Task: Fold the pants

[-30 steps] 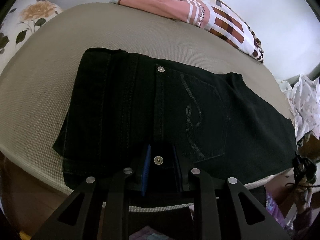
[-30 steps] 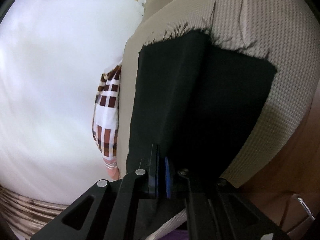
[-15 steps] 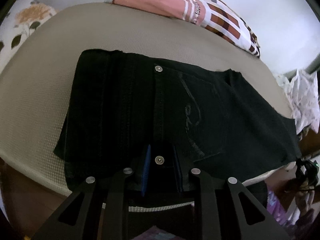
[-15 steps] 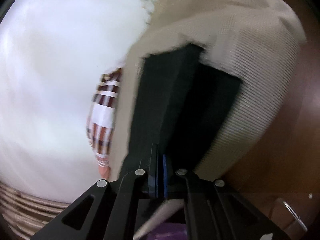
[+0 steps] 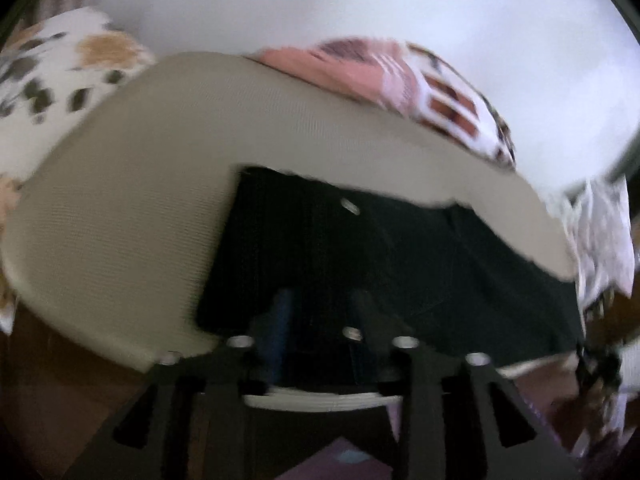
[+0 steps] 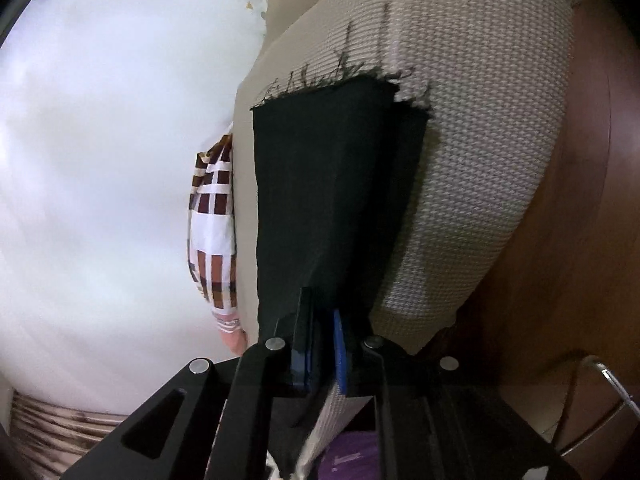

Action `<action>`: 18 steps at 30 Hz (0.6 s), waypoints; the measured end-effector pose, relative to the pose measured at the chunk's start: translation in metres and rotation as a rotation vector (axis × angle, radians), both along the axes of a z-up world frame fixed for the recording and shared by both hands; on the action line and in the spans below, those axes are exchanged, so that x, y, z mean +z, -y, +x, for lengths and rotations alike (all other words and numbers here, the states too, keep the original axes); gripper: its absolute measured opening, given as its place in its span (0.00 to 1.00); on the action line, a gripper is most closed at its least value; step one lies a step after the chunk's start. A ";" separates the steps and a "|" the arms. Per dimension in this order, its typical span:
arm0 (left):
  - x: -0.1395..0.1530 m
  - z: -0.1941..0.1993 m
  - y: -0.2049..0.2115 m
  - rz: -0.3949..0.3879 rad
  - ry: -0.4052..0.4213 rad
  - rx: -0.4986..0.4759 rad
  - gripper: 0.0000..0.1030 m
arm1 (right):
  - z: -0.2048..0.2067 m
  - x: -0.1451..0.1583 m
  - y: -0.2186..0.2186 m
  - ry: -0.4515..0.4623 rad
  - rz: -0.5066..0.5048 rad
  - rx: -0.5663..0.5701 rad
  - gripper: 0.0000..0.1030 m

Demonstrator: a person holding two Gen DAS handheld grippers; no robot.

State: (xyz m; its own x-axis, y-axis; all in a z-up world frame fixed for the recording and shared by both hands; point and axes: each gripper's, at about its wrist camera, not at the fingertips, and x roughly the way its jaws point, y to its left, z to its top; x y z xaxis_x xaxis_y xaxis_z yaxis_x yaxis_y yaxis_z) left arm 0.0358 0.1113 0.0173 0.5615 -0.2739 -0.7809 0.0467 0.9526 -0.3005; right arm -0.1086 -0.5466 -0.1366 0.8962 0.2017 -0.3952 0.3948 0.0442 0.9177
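Observation:
Black pants (image 5: 360, 264) lie folded on a beige textured mattress (image 5: 160, 160), back pocket up. My left gripper (image 5: 320, 316) hovers at their near edge, its jaws opening. The waistband with a metal rivet (image 5: 352, 334) sits between the spread fingers and is not pinched. The left wrist view is blurred. In the right wrist view the pants (image 6: 320, 200) stretch away to a frayed hem (image 6: 332, 76). My right gripper (image 6: 322, 344) pinches the near edge of the black cloth between its blue pads, and its jaws are starting to open.
A pink and brown checked cloth (image 5: 440, 96) lies at the mattress's far side, also seen as the checked cloth (image 6: 212, 208). A floral pillow (image 5: 60, 72) is at the far left. Brown wood (image 6: 560, 280) borders the mattress (image 6: 480, 160). A white wall stands behind.
The left gripper's fingers have spread apart and it has pulled back and up from the pants, which look smaller now. The right gripper shifted a little, still on the cloth.

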 end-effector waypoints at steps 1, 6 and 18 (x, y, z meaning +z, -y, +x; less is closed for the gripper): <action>0.002 -0.001 -0.011 0.008 0.002 0.027 0.50 | 0.004 0.000 -0.002 -0.004 -0.012 0.010 0.11; -0.016 -0.001 -0.056 -0.004 -0.129 0.030 0.50 | 0.008 0.001 -0.006 -0.005 -0.027 0.025 0.11; -0.048 0.010 -0.021 -0.079 -0.253 -0.069 0.35 | 0.016 0.000 -0.009 -0.009 -0.012 0.022 0.11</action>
